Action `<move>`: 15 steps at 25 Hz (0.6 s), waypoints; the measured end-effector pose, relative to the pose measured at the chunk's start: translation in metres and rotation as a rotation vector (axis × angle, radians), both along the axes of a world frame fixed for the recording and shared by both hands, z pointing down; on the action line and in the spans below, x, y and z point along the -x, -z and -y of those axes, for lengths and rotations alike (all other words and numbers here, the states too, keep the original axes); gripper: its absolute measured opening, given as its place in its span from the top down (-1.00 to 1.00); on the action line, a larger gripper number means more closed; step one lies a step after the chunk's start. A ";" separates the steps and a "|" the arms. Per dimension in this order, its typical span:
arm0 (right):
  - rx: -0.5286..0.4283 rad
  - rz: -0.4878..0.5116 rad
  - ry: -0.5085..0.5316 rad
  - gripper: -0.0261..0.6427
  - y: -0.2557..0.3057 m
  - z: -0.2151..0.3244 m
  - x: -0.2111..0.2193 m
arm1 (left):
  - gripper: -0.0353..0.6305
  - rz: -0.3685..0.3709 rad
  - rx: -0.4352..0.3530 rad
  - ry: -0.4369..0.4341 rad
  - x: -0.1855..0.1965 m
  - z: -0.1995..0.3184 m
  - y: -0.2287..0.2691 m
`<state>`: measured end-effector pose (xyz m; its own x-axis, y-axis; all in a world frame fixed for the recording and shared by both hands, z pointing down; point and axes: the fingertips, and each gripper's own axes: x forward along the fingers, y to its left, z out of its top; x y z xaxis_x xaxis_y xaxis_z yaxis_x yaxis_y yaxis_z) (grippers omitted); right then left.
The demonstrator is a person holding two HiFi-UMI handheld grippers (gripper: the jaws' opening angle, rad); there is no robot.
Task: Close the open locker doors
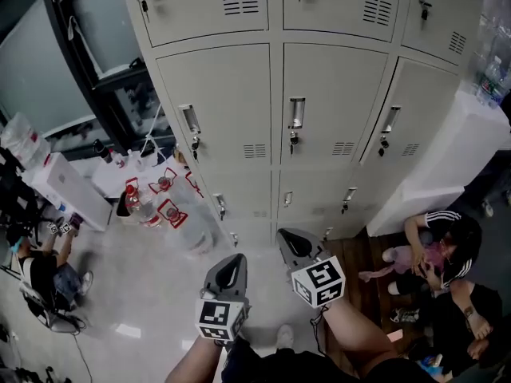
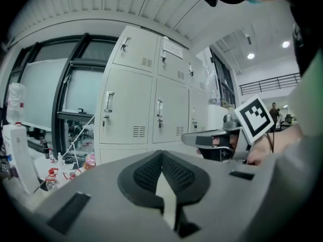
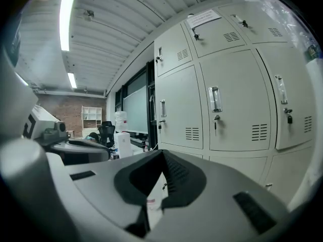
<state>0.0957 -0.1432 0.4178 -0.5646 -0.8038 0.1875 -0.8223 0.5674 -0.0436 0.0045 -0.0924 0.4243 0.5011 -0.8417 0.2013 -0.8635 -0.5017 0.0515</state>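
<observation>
Pale grey metal locker bank [image 1: 239,102] stands straight ahead of both tools, well apart. All doors in view look flush with bank, none plainly ajar. Left gripper [image 1: 227,271] and right gripper [image 1: 294,244] pressed together, empty. Right one sits nearer bank's bottom row.

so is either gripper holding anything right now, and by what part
Nothing is held. The left gripper and the right gripper both have their jaws closed together with nothing between them.

From overhead, the head view looks steeply down the front of the pale grey metal lockers [image 1: 335,94]; both gripper views, lower and side by side, face those same lockers nearly level, from close by.
</observation>
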 end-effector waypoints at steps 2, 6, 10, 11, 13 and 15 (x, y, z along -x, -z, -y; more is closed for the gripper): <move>0.000 0.003 0.020 0.92 0.004 -0.011 -0.002 | 0.88 -0.002 -0.001 0.022 -0.002 -0.013 0.003; 0.004 0.007 0.057 0.92 0.008 -0.032 0.001 | 0.88 0.006 0.001 0.049 -0.003 -0.039 0.008; 0.013 0.017 0.071 0.92 0.010 -0.049 0.009 | 0.88 0.018 0.007 0.062 0.006 -0.058 0.012; 0.014 0.019 0.072 0.92 0.011 -0.053 0.011 | 0.88 0.019 0.009 0.062 0.007 -0.061 0.013; 0.014 0.025 0.068 0.92 0.013 -0.060 0.015 | 0.88 0.022 0.010 0.056 0.011 -0.068 0.015; 0.012 0.031 0.057 0.92 0.014 -0.066 0.020 | 0.88 0.023 0.005 0.043 0.014 -0.072 0.018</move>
